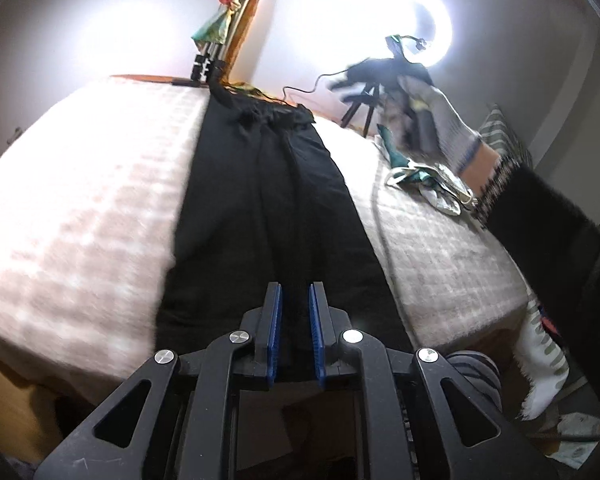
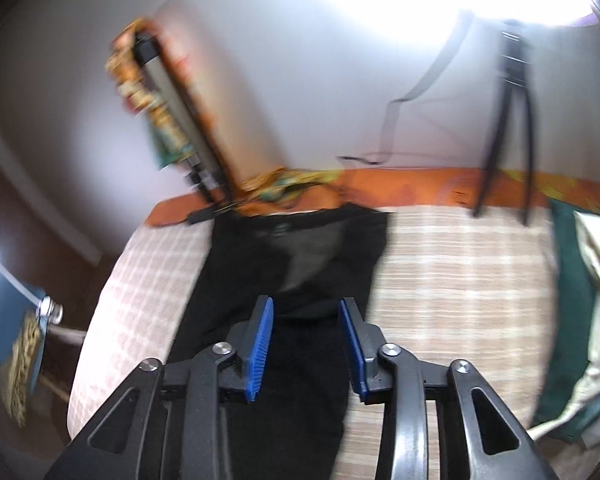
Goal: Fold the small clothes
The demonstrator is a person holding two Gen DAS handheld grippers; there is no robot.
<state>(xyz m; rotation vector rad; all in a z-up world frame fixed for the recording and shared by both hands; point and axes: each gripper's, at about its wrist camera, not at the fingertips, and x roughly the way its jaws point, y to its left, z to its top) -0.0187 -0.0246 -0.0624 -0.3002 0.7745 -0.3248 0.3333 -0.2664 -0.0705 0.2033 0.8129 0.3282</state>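
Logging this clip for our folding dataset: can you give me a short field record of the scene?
garment: black trousers, laid flat lengthwise
surface: checked bed cover
left gripper: fingers slightly apart, over the near end of the trousers
right gripper: open, over the trousers, holding nothing
other clothes: green and cream pile at the bed's right
image quality: right wrist view blurred

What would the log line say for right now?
black pants flat on bed | left gripper open, near hem | right gripper open, above pants

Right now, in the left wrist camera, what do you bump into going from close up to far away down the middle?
Left hand-held gripper → black pants lying lengthwise on the checked blanket → their bunched waistband → folded tripod leaning at the wall.
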